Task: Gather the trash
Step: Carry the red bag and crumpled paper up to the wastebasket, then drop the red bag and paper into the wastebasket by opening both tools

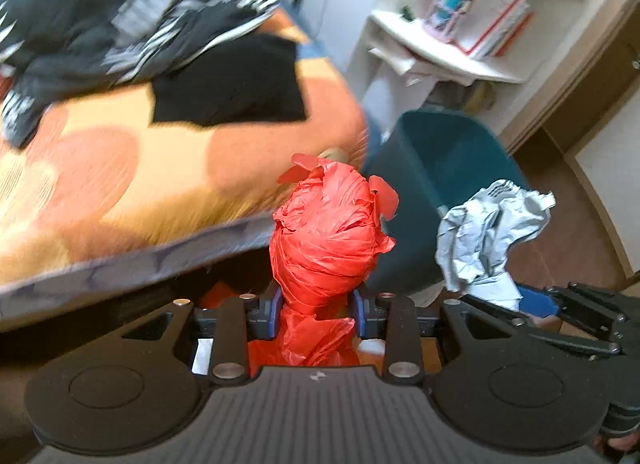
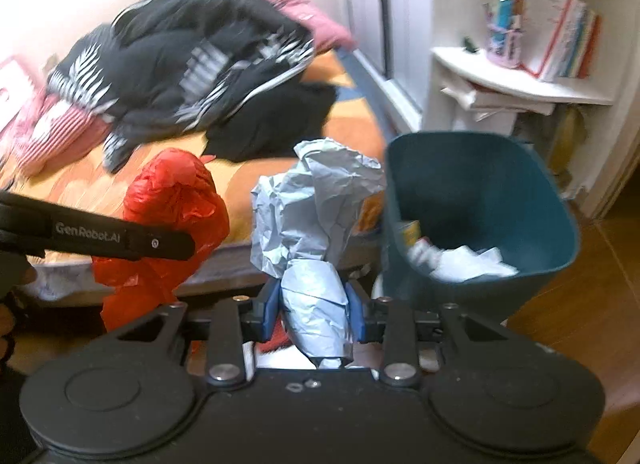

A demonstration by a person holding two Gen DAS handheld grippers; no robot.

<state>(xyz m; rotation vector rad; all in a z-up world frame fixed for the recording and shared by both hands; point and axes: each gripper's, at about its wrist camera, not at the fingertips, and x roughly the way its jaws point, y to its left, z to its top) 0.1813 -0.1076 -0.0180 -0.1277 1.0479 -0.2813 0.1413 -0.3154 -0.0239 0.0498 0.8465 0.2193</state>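
Note:
My left gripper is shut on a crumpled red plastic bag, held up beside the bed. In the right wrist view the same red plastic bag hangs at the left behind the left gripper's black arm. My right gripper is shut on a wad of crumpled pale blue-grey paper; the same paper shows at the right of the left wrist view. A dark teal bin stands on the floor ahead and to the right, with white scraps and a small yellow item inside. The same bin sits behind the bag.
A bed with an orange patterned cover fills the left, piled with black and white clothes and a striped pink pillow. A white corner shelf with books and papers stands behind the bin. Brown floor lies at the right.

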